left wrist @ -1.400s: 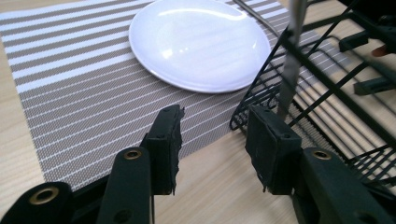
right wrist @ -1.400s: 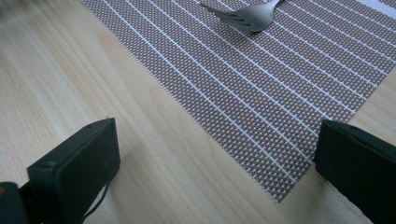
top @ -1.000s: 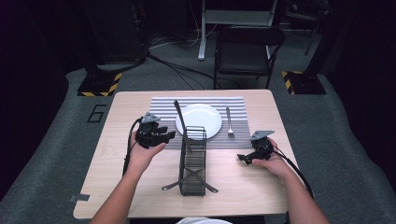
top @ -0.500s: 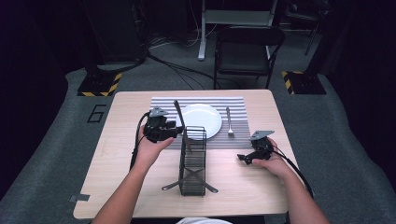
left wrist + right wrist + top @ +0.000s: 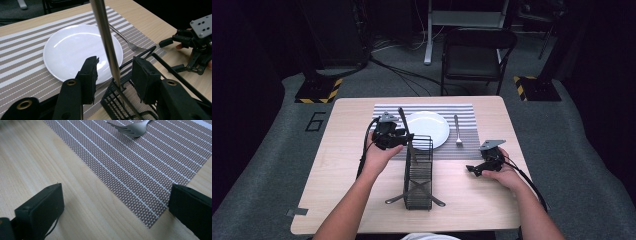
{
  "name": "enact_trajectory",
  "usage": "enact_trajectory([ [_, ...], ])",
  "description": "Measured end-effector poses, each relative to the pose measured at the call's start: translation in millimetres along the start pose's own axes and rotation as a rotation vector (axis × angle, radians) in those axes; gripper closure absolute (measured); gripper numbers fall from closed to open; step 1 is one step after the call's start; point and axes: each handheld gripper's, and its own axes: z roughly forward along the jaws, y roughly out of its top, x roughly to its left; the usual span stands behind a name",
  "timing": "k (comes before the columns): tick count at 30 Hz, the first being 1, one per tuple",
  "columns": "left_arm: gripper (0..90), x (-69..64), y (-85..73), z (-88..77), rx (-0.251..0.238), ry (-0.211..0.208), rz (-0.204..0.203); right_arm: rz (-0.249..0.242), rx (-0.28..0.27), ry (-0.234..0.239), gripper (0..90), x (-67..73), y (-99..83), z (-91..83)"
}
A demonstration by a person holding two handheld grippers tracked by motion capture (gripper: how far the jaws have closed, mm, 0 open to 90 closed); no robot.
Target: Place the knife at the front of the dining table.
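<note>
From above, my left gripper [image 5: 404,136] is up at the back rim of the black wire cutlery basket [image 5: 418,172], with the long steel utensil handle [image 5: 404,127] leaning out of that basket right at its jaws. The round white plate [image 5: 428,128] sits on the striped grey placemat [image 5: 464,111] behind, the steel fork [image 5: 457,130] to its right, and my right gripper [image 5: 477,169] rests low on the pale wooden table [image 5: 337,165].

Along the left gripper's jaws now: the handle [image 5: 106,42] stands between the two black pads [image 5: 90,75], which are spread part-way with daylight on both sides, so nothing is pinched yet. Its lower end drops inside the basket [image 5: 120,105]. I judge it stiff, light and slick, polished metal that could twist or slide in the pads, so I'd clamp squarely across the shaft just above the wire rim and lift straight up.

Over on the right gripper view, the jaws stand wide and empty over bare wood and the placemat's corner [image 5: 140,175], fork tines [image 5: 128,129] well ahead.
</note>
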Motion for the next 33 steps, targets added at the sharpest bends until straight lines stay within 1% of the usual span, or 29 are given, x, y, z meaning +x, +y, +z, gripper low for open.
enact_trajectory([
  [4, 56.9, -0.8, 1.9, 2.2, -0.003, -0.006, 0.008, 0.0, 0.0, 0.001, 0.0, -0.1, 0.0, 0.0],
  [7, 57.3, -0.3, 2.2, 5.2, -0.005, -0.02, 0.011, 0.0, 0.0, 0.0, 0.0, 0.0, 0.0, 0.0],
  [8, 57.7, 0.0, 2.4, 5.4, 0.002, -0.021, 0.014, -0.001, 0.0, 0.0, 0.0, -0.1, 0.0, 0.0],
  [12, 59.4, 0.3, 2.5, 7.8, -0.002, -0.028, 0.016, -0.001, 0.0, 0.0, 0.0, -0.1, 0.0, 0.0],
  [13, 60.1, 1.0, 2.7, 8.5, -0.004, -0.029, 0.016, -0.008, 0.002, 0.001, 0.0, -0.5, -0.1, -0.1],
  [15, 61.5, 1.9, 2.9, 8.9, -0.006, -0.031, 0.009, -0.008, 0.002, 0.001, 0.0, -0.5, -0.1, -0.1],
  [16, 61.7, 2.8, 2.8, 9.6, -0.013, -0.04, 0.002, -0.008, 0.002, 0.001, 0.0, -0.5, -0.1, -0.1],
  [20, 63.2, 5.3, 3.5, 10.4, -0.015, -0.064, -0.013, -0.008, 0.002, 0.001, 0.0, -0.5, -0.1, -0.2],
  [23, 64.5, 6.4, 4.0, 10.6, -0.02, -0.078, -0.016, -0.007, 0.002, 0.001, 0.0, -0.5, -0.1, -0.1],
  [24, 65.3, 7.2, 4.0, 10.4, -0.016, -0.084, -0.019, 0.002, -0.001, 0.0, 0.0, 0.1, 0.0, 0.1],
  [26, 67.4, 7.8, 4.0, 9.8, -0.019, -0.09, -0.023, -0.008, 0.002, 0.001, 0.0, -0.5, -0.1, -0.1],
  [27, 69.4, 7.6, 4.1, 9.2, -0.022, -0.091, -0.024, 0.002, -0.001, -0.001, 0.0, 0.1, 0.0, 0.1],
  [29, 75.8, 6.5, 4.4, 7.7, -0.027, -0.093, -0.015, -0.001, 0.0, 0.0, 0.0, -0.1, 0.0, 0.0],
  [30, 77.8, 5.7, 4.8, 6.7, -0.027, -0.092, -0.001, -0.001, 0.0, 0.0, 0.0, -0.1, 0.0, 0.0],
  [31, 79.3, 4.9, 5.0, 6.2, -0.024, -0.08, 0.012, 0.0, -0.001, 0.0, 0.0, 0.0, 0.0, 0.1],
  [32, 79.2, 3.9, 4.9, 5.8, -0.022, -0.073, 0.015, 0.0, 0.0, 0.0, 0.0, 0.0, 0.0, 0.0],
  [33, 79.2, 3.4, 4.6, 6.2, -0.03, -0.073, 0.01, 0.0, 0.0, 0.0, 0.0, 0.0, 0.0, 0.0],
])
